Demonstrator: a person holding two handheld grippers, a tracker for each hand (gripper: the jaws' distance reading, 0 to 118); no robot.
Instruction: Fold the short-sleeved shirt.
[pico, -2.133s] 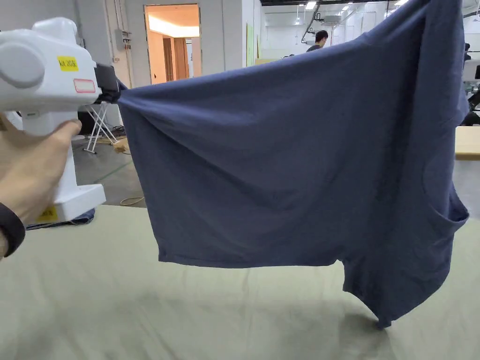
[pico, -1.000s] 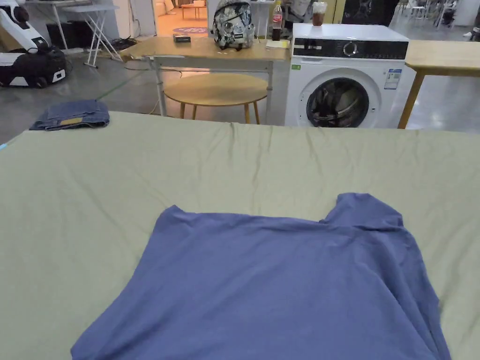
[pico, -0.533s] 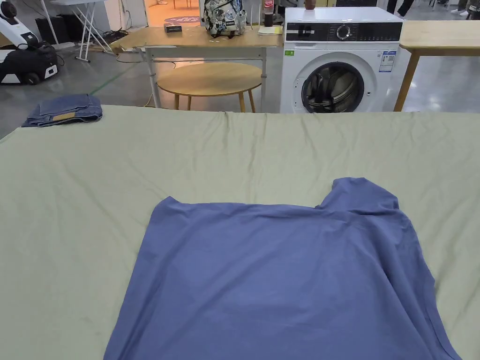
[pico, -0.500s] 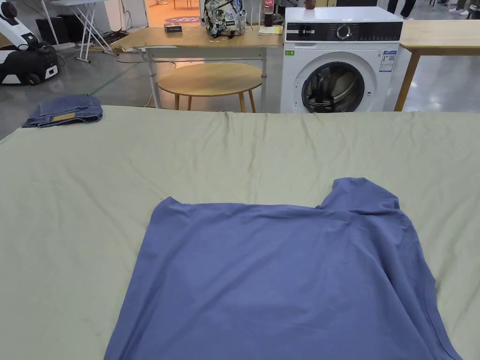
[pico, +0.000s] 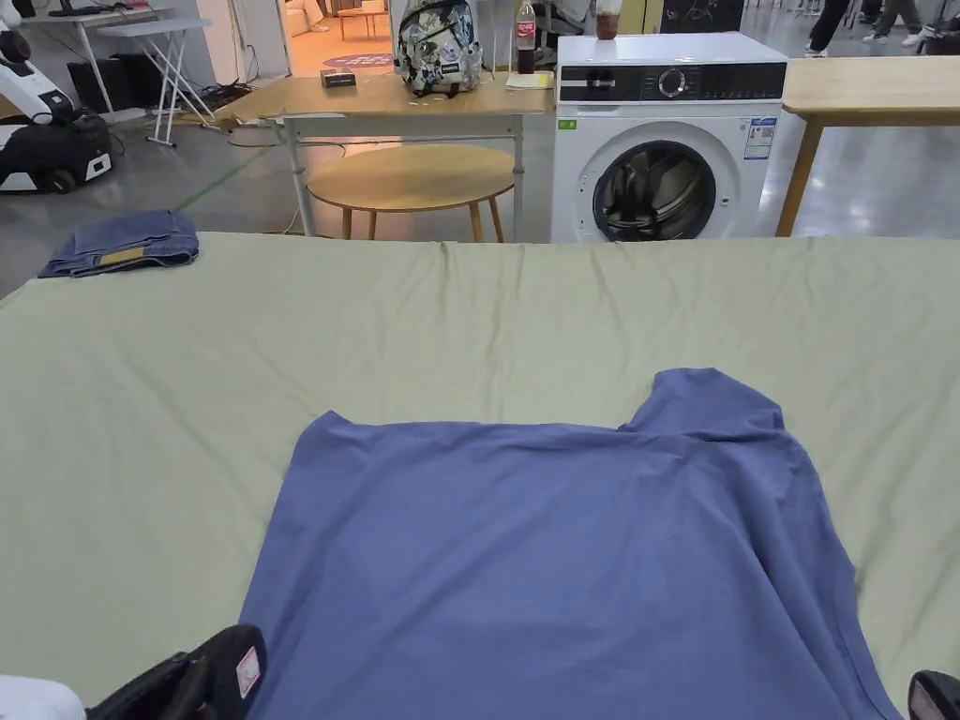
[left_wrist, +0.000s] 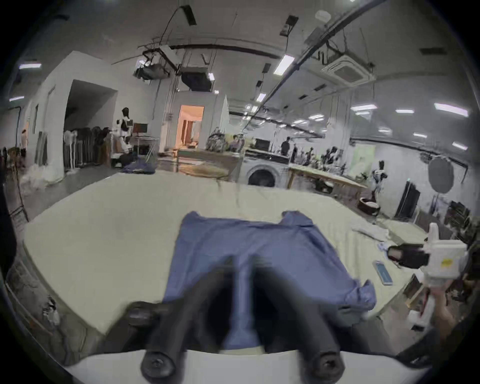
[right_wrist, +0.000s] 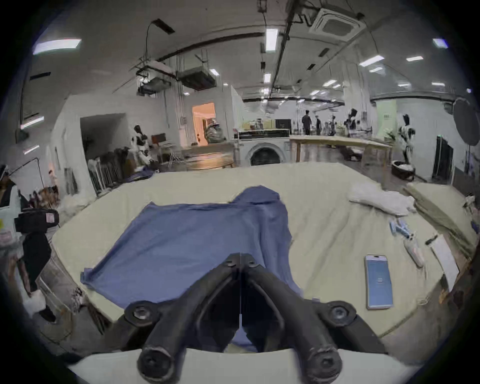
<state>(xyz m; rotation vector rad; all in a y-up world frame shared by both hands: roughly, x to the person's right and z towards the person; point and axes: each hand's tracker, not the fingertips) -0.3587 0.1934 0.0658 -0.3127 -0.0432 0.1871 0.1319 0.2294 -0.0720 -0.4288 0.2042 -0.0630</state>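
Since the frames of half a second ago the shirt (pico: 562, 572) lies as it did, spread flat on the green sheet (pico: 469, 309); the one real change is at the near edge of the head view, where the left gripper (pico: 202, 682) has come in at the shirt's near left corner and a dark tip of the right gripper (pico: 935, 696) at its near right. Two seconds ago the shirt hung in the air from the left gripper.

The shirt sits in the near half of the sheet, centred. Its long axis runs from the person toward the washer (pico: 667, 150). One sleeve (pico: 705, 405) points away, at the far right corner; the far edge is straight.

Left gripper (left_wrist: 242, 262): jaws slightly apart (blurred), a strip of blue showing between them, above the shirt. Right gripper (right_wrist: 241, 257): tips pressed together, nothing visibly between them.

A phone (right_wrist: 378, 282) lies on the sheet to the shirt's right, well apart. Folded jeans (pico: 122, 242) rest at the far left corner.
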